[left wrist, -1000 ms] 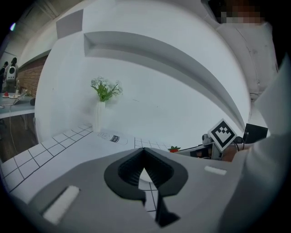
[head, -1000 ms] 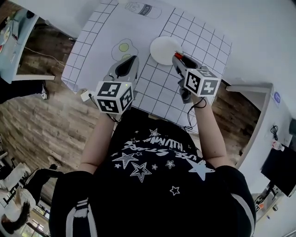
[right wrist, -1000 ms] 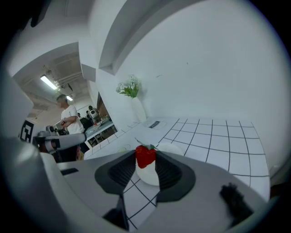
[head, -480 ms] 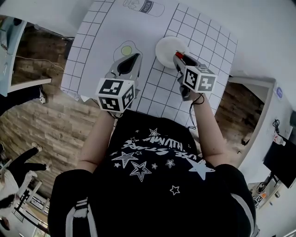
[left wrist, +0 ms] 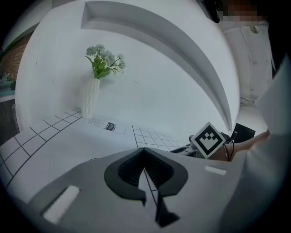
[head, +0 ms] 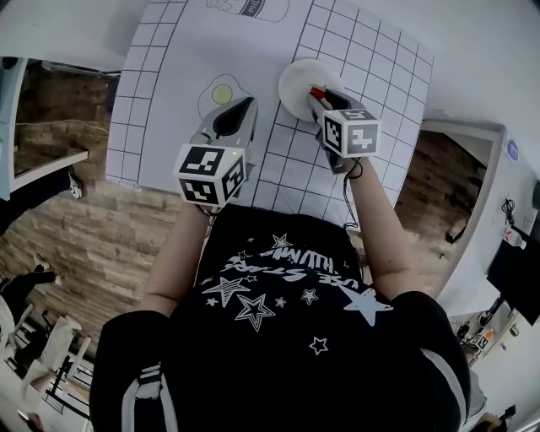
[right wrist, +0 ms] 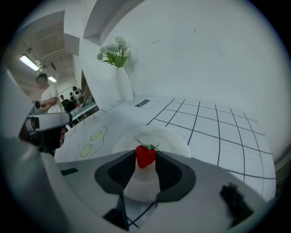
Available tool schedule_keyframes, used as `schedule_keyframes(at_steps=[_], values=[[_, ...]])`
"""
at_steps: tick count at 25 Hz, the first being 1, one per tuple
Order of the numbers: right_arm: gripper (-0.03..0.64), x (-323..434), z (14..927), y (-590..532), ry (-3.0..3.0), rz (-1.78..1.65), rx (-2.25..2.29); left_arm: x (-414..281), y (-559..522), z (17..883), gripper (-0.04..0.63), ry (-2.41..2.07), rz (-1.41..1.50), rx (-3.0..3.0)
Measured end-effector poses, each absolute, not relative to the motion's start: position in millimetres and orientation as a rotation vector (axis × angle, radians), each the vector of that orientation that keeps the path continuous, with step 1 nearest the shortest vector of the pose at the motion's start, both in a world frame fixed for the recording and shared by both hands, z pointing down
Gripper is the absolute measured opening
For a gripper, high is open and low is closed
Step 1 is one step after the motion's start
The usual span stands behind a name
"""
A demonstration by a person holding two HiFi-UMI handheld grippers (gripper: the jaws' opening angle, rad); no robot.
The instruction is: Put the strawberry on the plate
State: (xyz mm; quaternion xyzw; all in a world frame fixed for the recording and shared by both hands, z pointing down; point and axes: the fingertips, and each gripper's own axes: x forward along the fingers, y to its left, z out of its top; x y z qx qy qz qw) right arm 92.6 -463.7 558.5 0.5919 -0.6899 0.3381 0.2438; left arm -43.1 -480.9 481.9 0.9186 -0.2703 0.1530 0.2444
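Note:
A red strawberry (right wrist: 145, 156) with green leaves sits between the tips of my right gripper (right wrist: 146, 160), which is shut on it. It hangs over the near part of a white round plate (right wrist: 175, 139). From the head view the strawberry (head: 316, 91) and right gripper (head: 319, 95) are over the plate's (head: 294, 78) right side. My left gripper (head: 238, 110) hovers left of the plate above the checked mat, its jaws together and empty; the left gripper view shows its tips (left wrist: 145, 175) meeting in a line.
A white vase of flowers (right wrist: 121, 73) stands at the table's far end, also in the left gripper view (left wrist: 96, 86). A fried-egg drawing (head: 221, 93) and a bottle drawing (head: 253, 8) are printed on the mat. Wooden floor lies beyond the table's left edge. People stand far left (right wrist: 45, 98).
My right gripper has carried the strawberry a little left, further over the plate. The left gripper has stayed in place.

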Motion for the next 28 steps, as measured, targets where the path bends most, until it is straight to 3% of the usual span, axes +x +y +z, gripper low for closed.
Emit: schedule_keyframes(at_steps=[15, 28], values=[[0.160, 96.8, 553.1, -450.2, -1.893, 0.928, 1.642, -37.9, -471.5, 480.5, 0.009, -0.717, 0.439, 2.534], [0.147, 144.7, 499.6, -389.3, -2.017, 0.895, 1.786, -3.6, -416.5, 451.1, 0.009, -0.735, 0.400, 2.588]])
